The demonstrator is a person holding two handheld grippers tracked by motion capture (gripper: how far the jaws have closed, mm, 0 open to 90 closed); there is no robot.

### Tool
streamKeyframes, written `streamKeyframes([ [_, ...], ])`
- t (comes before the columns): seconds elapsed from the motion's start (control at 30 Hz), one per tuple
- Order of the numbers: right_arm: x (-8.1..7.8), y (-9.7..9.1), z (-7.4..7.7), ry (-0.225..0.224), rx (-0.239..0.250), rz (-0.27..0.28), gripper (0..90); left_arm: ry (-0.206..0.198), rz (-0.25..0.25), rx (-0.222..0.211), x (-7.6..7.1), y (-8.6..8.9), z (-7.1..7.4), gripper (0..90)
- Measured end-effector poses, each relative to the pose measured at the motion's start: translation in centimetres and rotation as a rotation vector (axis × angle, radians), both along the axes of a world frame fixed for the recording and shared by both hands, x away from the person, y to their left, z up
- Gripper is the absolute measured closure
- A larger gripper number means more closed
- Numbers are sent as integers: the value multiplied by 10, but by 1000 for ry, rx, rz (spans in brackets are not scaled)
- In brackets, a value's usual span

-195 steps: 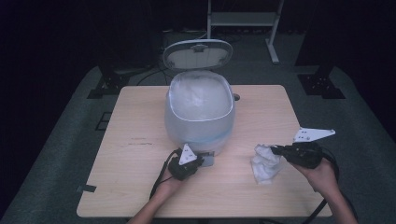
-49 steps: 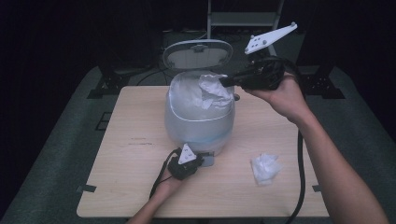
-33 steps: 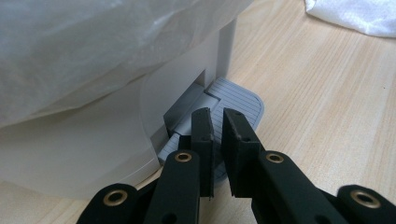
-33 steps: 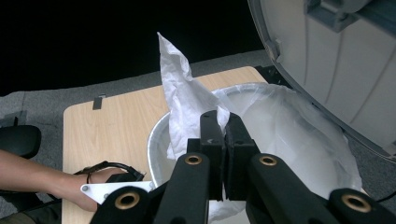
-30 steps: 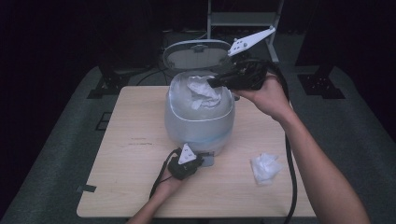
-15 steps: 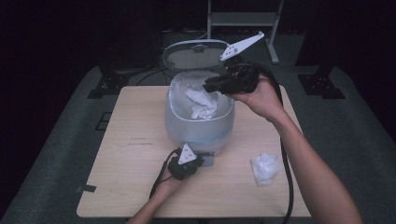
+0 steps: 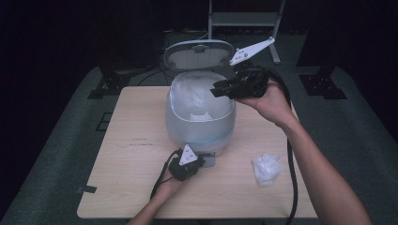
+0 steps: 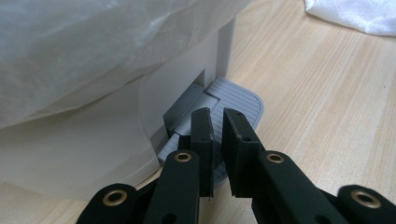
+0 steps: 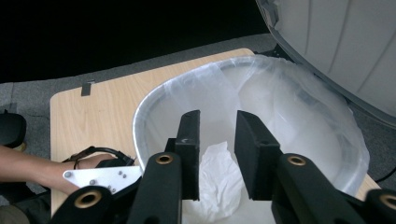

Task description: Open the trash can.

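The right gripper (image 9: 217,154) hangs over the open bin (image 7: 201,112), its jaws just opened partway with nothing between them, and a crumpled tissue (image 9: 219,184) lies loose below them in the bottom of the bin's clear liner (image 9: 299,107). The left gripper (image 8: 215,140) has its jaws almost together, gripping nothing, tips pressed down on the grey pedal (image 8: 238,100) at the bin's foot at 6 o'clock, and the lid (image 7: 199,54) stands up at 12. A second tissue (image 7: 266,168) sits on the table (image 7: 126,154) at about 4 o'clock from the bin, well apart from both grippers.
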State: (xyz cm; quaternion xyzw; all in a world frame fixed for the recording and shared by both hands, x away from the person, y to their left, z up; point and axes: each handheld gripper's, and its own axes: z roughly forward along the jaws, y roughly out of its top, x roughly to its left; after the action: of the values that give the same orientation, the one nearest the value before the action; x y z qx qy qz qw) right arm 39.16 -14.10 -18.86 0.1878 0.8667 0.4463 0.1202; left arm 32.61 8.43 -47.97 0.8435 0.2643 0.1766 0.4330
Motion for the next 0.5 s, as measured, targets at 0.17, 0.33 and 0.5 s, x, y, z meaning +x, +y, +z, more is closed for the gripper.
streamKeyframes([
  [0.17,-5,-7,0,-1,12,2,676,-1,0,1,0,0,0,829],
  [0.33,-7,-14,0,1,19,-2,664,0,0,1,0,0,0,829],
  [0.5,-10,-21,0,3,37,-1,654,0,0,0,0,0,0,829],
])
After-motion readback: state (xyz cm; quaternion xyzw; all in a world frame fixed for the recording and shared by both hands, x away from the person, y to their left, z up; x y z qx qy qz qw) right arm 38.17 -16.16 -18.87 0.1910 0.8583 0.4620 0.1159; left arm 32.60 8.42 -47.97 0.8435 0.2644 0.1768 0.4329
